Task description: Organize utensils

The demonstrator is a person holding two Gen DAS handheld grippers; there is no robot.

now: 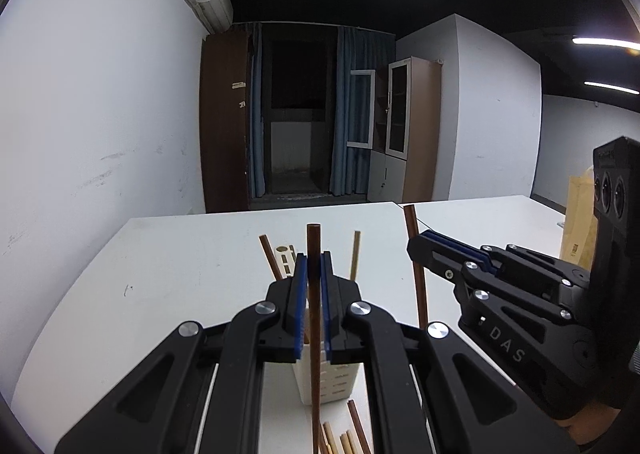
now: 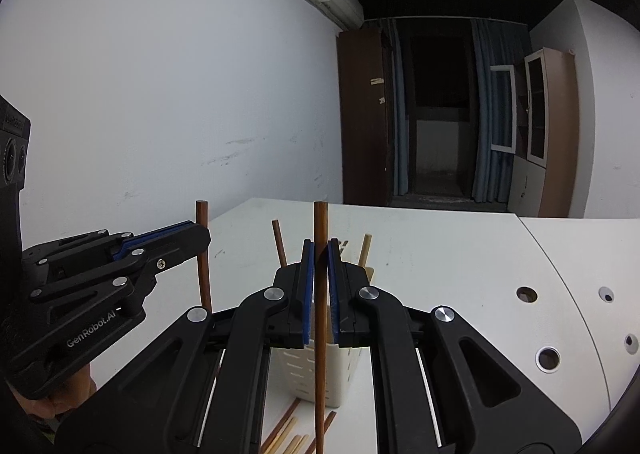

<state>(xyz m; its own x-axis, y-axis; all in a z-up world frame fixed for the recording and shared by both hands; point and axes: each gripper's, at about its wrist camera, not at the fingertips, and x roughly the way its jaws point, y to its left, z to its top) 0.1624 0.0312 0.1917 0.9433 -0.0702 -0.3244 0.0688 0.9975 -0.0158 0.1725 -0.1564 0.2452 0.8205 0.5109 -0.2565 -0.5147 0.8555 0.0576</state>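
In the left wrist view my left gripper (image 1: 314, 260) is shut on a dark brown chopstick (image 1: 315, 334) that stands upright between its blue pads. To its right, my right gripper (image 1: 418, 244) is shut on a second dark brown chopstick (image 1: 420, 294), also upright. The right wrist view shows the same: the right gripper (image 2: 320, 244) clamps its chopstick (image 2: 320, 354), and the left gripper (image 2: 202, 232) holds the other chopstick (image 2: 204, 278). Both sticks hang above a white slotted utensil holder (image 1: 340, 382) (image 2: 304, 374). The holder has a dark chopstick (image 2: 279, 242) and a pale one (image 2: 365, 250) in it.
Several loose chopsticks (image 1: 344, 434) (image 2: 288, 434) lie on the white table (image 1: 180, 254) in front of the holder. The table's right part has round holes (image 2: 526, 294). A brown paper bag (image 1: 580, 222) stands at the far right. Cabinets stand against the back wall.
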